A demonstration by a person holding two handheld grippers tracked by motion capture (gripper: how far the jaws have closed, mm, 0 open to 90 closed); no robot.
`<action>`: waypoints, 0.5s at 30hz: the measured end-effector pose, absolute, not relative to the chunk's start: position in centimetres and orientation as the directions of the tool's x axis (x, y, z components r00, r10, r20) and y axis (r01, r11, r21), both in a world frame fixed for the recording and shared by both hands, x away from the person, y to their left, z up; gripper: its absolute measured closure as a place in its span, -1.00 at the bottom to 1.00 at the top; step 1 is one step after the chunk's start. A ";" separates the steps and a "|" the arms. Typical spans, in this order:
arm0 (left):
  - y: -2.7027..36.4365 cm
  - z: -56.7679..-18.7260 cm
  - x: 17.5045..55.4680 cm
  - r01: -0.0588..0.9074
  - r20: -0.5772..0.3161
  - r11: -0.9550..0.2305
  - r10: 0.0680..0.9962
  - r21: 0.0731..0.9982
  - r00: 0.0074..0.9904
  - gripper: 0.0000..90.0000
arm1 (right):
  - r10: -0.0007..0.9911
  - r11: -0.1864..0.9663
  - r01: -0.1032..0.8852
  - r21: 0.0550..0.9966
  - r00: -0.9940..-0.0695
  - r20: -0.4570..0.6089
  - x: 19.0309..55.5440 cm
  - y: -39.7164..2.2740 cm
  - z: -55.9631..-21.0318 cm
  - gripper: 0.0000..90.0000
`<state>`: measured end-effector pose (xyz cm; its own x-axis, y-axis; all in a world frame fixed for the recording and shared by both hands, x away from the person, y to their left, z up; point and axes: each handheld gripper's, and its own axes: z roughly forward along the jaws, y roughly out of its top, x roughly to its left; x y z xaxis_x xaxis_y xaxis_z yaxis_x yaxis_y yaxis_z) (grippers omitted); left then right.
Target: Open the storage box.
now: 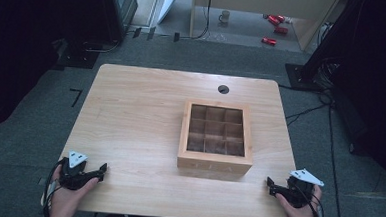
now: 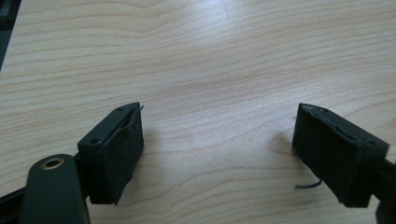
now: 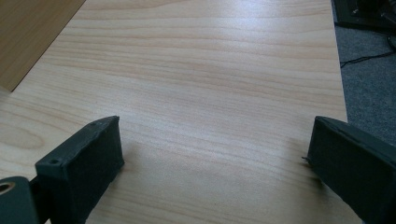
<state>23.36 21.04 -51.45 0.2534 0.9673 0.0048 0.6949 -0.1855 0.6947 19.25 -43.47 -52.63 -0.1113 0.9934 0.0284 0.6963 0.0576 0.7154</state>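
Both hands rest low at the near corners of the surface (image 1: 131, 110). The left gripper (image 1: 101, 170) and right gripper (image 1: 270, 184) point inward, fingers (image 2: 114, 154) spread apart, empty. The wooden tea box (image 1: 214, 164) sits between and beyond them, well apart.

Your high view sits above your side of the table (image 1: 130, 115), facing fwd and down from far enough to take in the whole top, w/ the tea box (image 1: 216, 136) just right of centre, the left gripper (image 1: 102, 171) at 7 o'clock and the right gripper (image 1: 270, 185) at 5 o'clock. The left gripper view rides low and very close over the bare wood (image 2: 210, 70), looking along its own wide-apart jaws toward 2 o'clock on the table. The right gripper view is equally close over the wood (image 3: 210, 84), w/ the box wall (image 3: 28, 32) at its 10 o'clock and floor at 2; all three share the tabletop, and right gripper view and high view also share the box.
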 end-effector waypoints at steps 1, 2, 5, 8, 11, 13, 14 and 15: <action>20.9 -51.4 23.4 0.694 -0.006 -0.178 0.967 0.697 0.254 -0.61 | 0.993 0.058 0.696 0.715 -0.111 0.028 19.2 -43.5 -52.6 -0.93; 20.8 -51.3 23.4 0.693 -0.015 -0.171 0.967 0.700 0.254 -0.62 | 0.993 0.057 0.696 0.715 -0.111 0.029 19.3 -43.5 -52.6 -0.93; 19.6 -50.8 23.4 0.674 -0.019 -0.174 0.963 0.718 0.269 -0.62 | 0.993 0.057 0.696 0.715 -0.111 0.029 19.2 -43.5 -52.6 -0.93; 18.1 -50.4 23.5 0.659 -0.019 -0.195 0.953 0.727 0.303 -0.62 | 0.993 0.059 0.699 0.713 -0.112 0.029 19.3 -43.4 -52.6 -0.96; 17.1 -50.1 23.7 0.650 -0.015 -0.212 0.946 0.730 0.325 -0.62 | 0.992 0.065 0.702 0.710 -0.119 0.027 19.3 -43.4 -52.7 -1.00; 16.0 -49.9 24.0 0.642 -0.026 -0.218 0.937 0.735 0.347 -0.62 | 0.992 0.066 0.704 0.707 -0.120 0.027 19.4 -43.3 -52.7 -1.00; 14.9 -49.6 24.3 0.637 -0.021 -0.230 0.932 0.736 0.362 -0.63 | 0.992 0.065 0.704 0.707 -0.120 0.027 19.4 -43.3 -52.7 -1.00; 14.9 -49.6 24.3 0.637 -0.021 -0.230 0.932 0.736 0.362 -0.63 | 0.992 0.065 0.704 0.707 -0.120 0.027 19.4 -43.3 -52.7 -1.00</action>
<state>24.29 14.90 -49.58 0.3620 0.9319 -0.0213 0.6367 -0.2305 0.7359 19.45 -43.25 -52.66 -0.1196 0.9924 0.0273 0.7039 0.0654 0.7073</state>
